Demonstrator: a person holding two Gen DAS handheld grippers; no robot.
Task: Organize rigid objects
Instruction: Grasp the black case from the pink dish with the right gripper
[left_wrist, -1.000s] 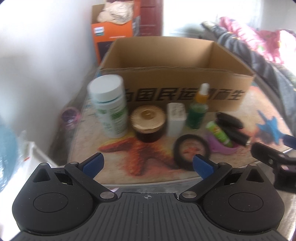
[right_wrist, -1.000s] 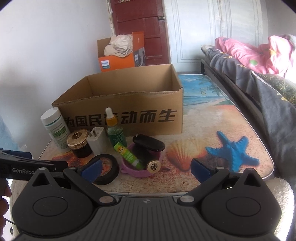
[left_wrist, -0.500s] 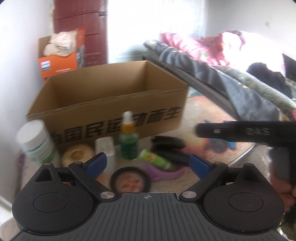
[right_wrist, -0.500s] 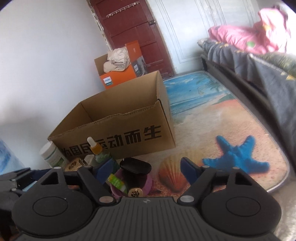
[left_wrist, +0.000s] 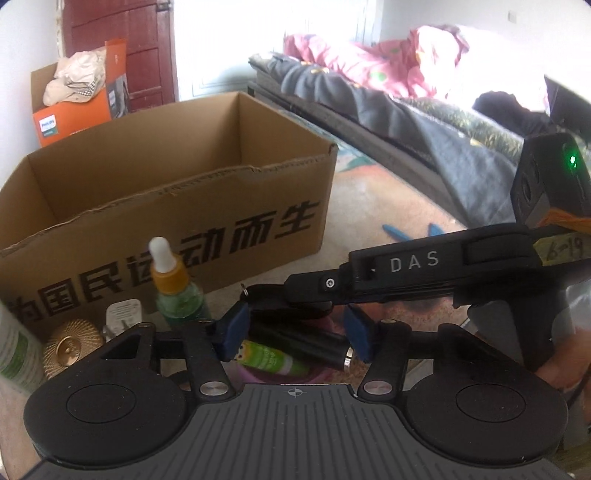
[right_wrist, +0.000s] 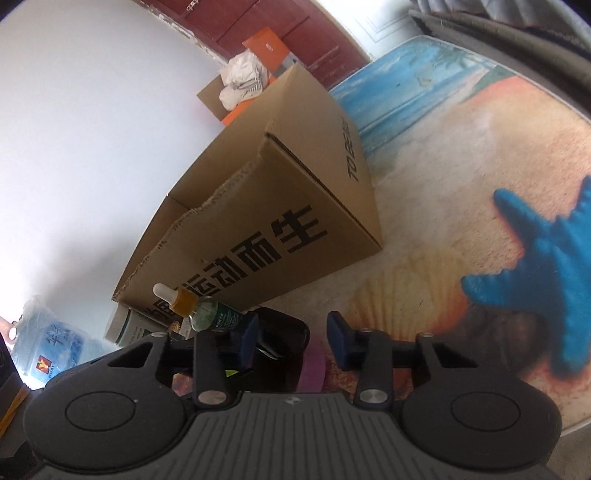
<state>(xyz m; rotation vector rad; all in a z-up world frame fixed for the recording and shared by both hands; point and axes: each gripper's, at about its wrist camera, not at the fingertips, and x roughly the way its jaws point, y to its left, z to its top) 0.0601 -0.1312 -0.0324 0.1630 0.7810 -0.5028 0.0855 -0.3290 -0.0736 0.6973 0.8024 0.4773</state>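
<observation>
A purple bowl (left_wrist: 321, 374) at the table's front holds a black cylinder (left_wrist: 306, 343), a green tube (left_wrist: 269, 360) and a black case (left_wrist: 266, 295). My left gripper (left_wrist: 295, 332) hangs just above the bowl. Its jaws are closing, with the cylinder and tube between them, and no pad is clearly pressing. My right gripper (right_wrist: 294, 338) reaches in from the right, seen as a black bar (left_wrist: 413, 262) in the left wrist view. Its jaws are closing around the black case (right_wrist: 280, 332), with a gap left at the right pad. The open cardboard box (left_wrist: 184, 206) stands behind.
A green dropper bottle (left_wrist: 177, 295), white charger (left_wrist: 123, 312), gold-lidded jar (left_wrist: 72, 350) and white bottle (left_wrist: 14, 350) line the box front. A bed (left_wrist: 406, 110) runs along the right. An orange carton (left_wrist: 74, 114) sits behind, a water jug (right_wrist: 48, 343) at the left.
Both grippers moved in over the purple bowl and their jaws narrowed from wide open. The right gripper rolled, tilting its view, and now crosses the left wrist view.
</observation>
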